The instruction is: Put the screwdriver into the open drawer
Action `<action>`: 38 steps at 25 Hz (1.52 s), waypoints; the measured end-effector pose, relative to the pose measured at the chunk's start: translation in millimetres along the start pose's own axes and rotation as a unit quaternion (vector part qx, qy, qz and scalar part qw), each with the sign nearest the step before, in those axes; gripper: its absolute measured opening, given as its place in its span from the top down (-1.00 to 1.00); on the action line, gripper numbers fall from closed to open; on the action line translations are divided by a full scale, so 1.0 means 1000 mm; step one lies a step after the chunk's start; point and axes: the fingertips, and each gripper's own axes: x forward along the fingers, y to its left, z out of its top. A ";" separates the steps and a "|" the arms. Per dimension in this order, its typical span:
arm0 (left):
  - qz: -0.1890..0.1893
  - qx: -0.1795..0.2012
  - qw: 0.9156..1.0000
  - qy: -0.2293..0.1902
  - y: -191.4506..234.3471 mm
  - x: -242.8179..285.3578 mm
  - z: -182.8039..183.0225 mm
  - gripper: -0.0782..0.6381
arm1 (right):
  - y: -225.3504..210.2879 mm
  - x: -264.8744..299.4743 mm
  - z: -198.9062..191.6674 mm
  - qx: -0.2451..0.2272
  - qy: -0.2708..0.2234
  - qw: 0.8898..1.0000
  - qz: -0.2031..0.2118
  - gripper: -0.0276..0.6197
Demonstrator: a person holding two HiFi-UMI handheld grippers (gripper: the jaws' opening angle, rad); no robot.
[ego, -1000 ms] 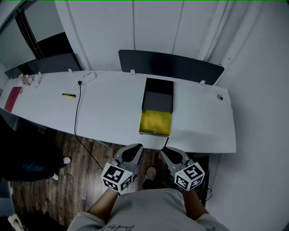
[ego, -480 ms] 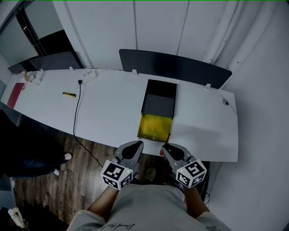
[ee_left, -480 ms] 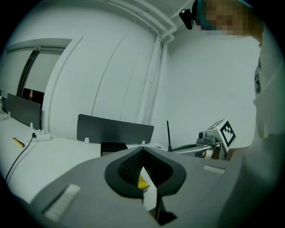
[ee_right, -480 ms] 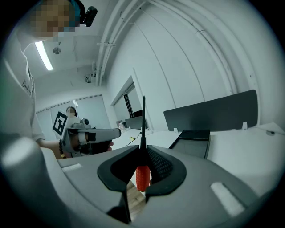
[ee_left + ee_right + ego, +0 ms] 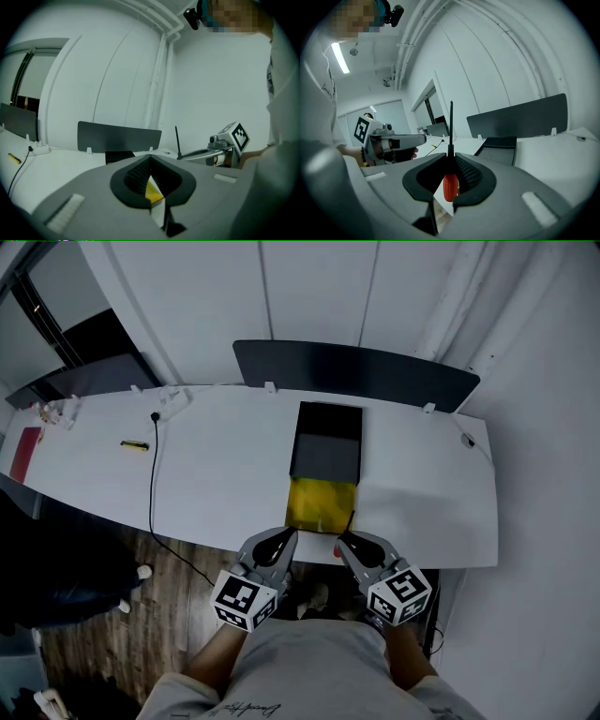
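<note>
While parked side by side at the lower centre of the head view, just short of the near edge of the white table (image 5: 216, 479), aimed up-frame at the open drawer (image 5: 322, 502): left gripper (image 5: 283, 536) and right gripper (image 5: 343, 540). Drawer yellow inside, pulled out toward the person from a black box (image 5: 326, 442) at mid-frame, mouth up, well placed to take a drop from above. Thin dark shaft of the screwdriver (image 5: 351, 521) poking from the right gripper's tips, crossing the drawer's lower right corner in the picture; not yet inside. Elsewhere on the table: black cable (image 5: 152, 474) trailing off the near edge at left, small yellow item (image 5: 134, 444) further left. Dark divider panel (image 5: 356, 371) along the far edge, white walls (image 5: 216, 296) behind, wooden floor (image 5: 84, 634) at lower left.

Left gripper view: jaws closed tip to tip, nothing between, only a sliver of yellow drawer through the hollow. Probably idle alongside, free to steady the box if needed.

Right gripper view: jaws clamped on the red handle (image 5: 449, 187) at low centre, shaft upright toward the top of the frame. Held by the handle, likely for control of the tip; probably in need of tilting flat to lie in the drawer.
</note>
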 end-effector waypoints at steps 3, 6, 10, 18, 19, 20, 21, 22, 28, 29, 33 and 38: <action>-0.012 0.003 1.000 0.005 0.009 0.007 0.002 0.79 | -0.004 0.007 0.003 0.003 0.002 1.000 -0.011 0.69; -0.023 0.003 1.000 0.010 0.018 0.014 0.003 0.79 | -0.008 0.018 0.006 0.000 0.006 1.000 -0.019 0.69; -0.031 0.005 0.999 0.017 0.031 0.024 0.000 0.79 | -0.017 0.030 0.009 -0.003 0.012 0.999 -0.031 0.69; -0.040 0.006 0.999 0.035 0.053 0.045 -0.012 0.79 | -0.043 0.048 0.003 -0.008 0.034 0.998 -0.055 0.69; -0.041 0.006 0.998 0.036 0.055 0.048 -0.014 0.79 | -0.046 0.050 0.001 -0.010 0.037 0.998 -0.058 0.69; -0.042 0.005 0.998 0.038 0.058 0.051 -0.016 0.79 | -0.049 0.053 -0.002 -0.012 0.041 0.997 -0.059 0.69; -0.042 0.004 0.998 0.041 0.061 0.053 -0.018 0.79 | -0.052 0.055 -0.005 -0.014 0.046 0.997 -0.061 0.69; -0.043 0.002 0.998 0.043 0.063 0.056 -0.021 0.79 | -0.055 0.058 -0.007 -0.015 0.050 0.997 -0.062 0.69; -0.042 -0.006 0.997 0.057 0.076 0.067 -0.035 0.79 | -0.071 0.072 -0.019 -0.017 0.073 0.995 -0.069 0.69; -0.042 -0.008 0.997 0.060 0.078 0.068 -0.038 0.79 | -0.074 0.074 -0.021 -0.016 0.076 0.995 -0.070 0.69; -0.041 -0.013 0.997 0.068 0.086 0.075 -0.047 0.79 | -0.082 0.082 -0.031 -0.018 0.093 0.993 -0.071 0.69; -0.041 -0.016 0.996 0.074 0.092 0.084 -0.055 0.79 | -0.091 0.092 -0.042 -0.024 0.114 0.991 -0.071 0.69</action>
